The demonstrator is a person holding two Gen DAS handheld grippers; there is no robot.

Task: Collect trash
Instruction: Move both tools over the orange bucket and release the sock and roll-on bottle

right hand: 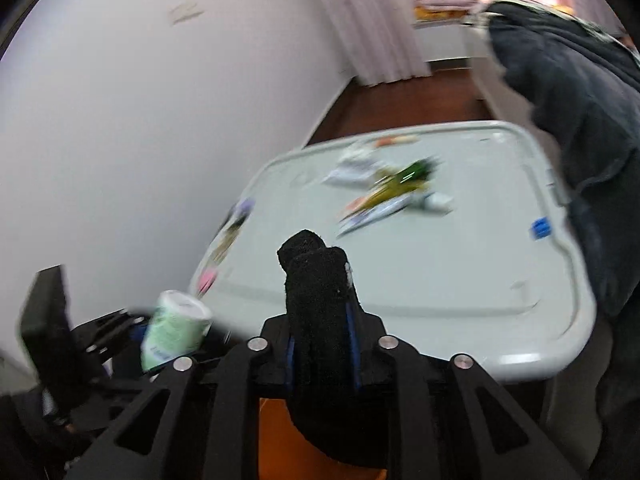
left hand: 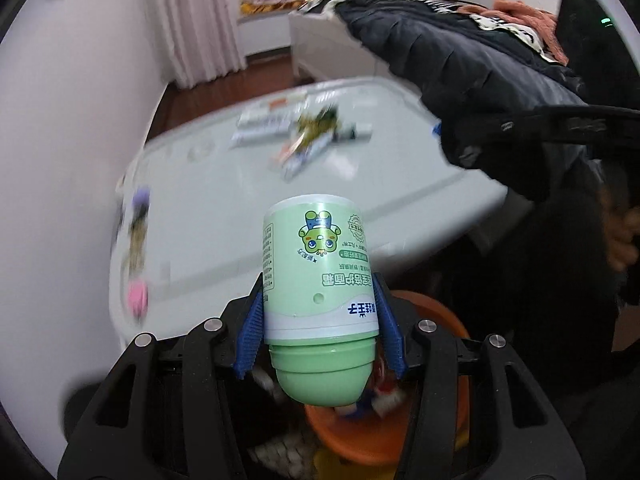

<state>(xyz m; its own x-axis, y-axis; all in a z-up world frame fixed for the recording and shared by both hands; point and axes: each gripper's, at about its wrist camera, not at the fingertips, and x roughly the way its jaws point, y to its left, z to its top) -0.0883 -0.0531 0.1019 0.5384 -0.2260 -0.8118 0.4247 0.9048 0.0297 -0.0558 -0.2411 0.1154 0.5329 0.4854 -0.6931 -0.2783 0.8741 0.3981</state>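
A: What has the left claw got?

B: It is clamped on a pale green plastic bottle with a cartoon label, cap end toward the camera, above an orange plastic bin with scraps inside.

A: And the right claw?

B: Clenched around a rolled black fabric piece, also over the bin.

A: What about the table?

B: The grey-white table beyond carries blurred wrappers and tubes.

One pale green plastic bottle, one black fabric sock, one orange plastic bin below the hand-held gripper; the blurred wrapper pile ahead cannot be counted.
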